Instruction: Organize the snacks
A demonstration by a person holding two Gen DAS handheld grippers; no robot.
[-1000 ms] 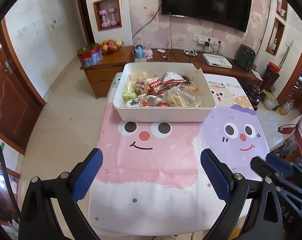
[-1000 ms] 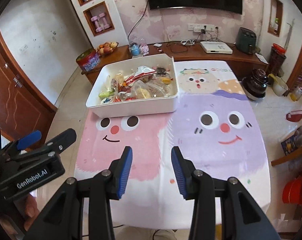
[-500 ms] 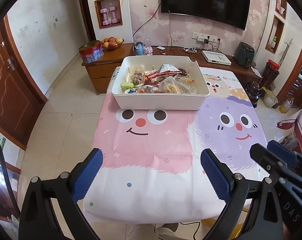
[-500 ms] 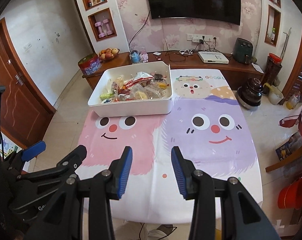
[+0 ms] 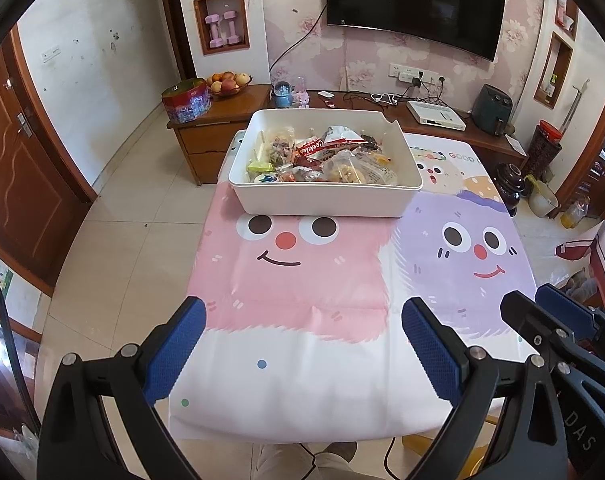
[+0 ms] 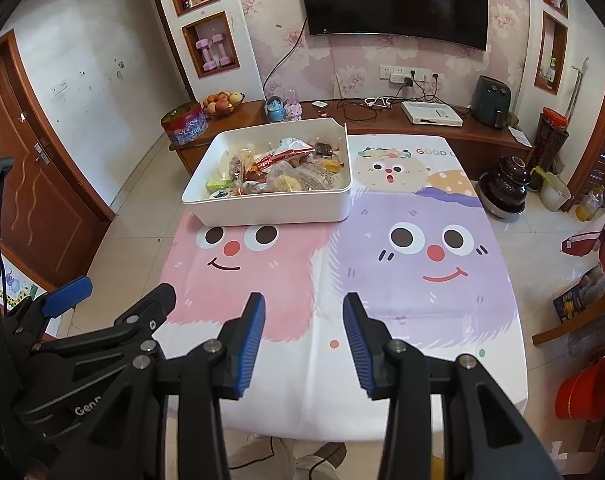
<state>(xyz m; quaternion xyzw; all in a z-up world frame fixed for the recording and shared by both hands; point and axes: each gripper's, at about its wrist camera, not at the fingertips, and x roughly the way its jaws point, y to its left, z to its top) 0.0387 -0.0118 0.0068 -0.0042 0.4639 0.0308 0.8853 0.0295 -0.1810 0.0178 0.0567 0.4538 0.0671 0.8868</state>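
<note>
A white bin point(image 5: 322, 204) stands at the far left of the table, full of mixed wrapped snacks point(image 5: 330, 156), among them a red cookie pack. In the right wrist view the same bin point(image 6: 274, 210) and its snacks point(image 6: 282, 170) lie up and to the left. My left gripper point(image 5: 302, 312) hangs open and wide over the near table edge, with nothing between its blue pads. My right gripper point(image 6: 303, 306) hovers over the near edge too, its jaws apart by a narrow gap and empty. Each gripper shows at the side of the other's view, the right gripper point(image 5: 542, 320) and the left gripper point(image 6: 102, 312).
A pink and purple cartoon tablecloth point(image 5: 302, 272) covers the table. Behind it runs a wooden sideboard point(image 5: 222, 120) with a fruit bowl point(image 5: 227, 80) and a tin. A dark pot point(image 6: 504, 184) and a red bucket point(image 6: 582, 388) stand on the floor at right. A person's legs point(image 5: 302, 460) show below the near edge.
Both views have pulled back from the table, so the bin looks smaller and the near table edge has come into view. Neither gripper's jaws have changed.
</note>
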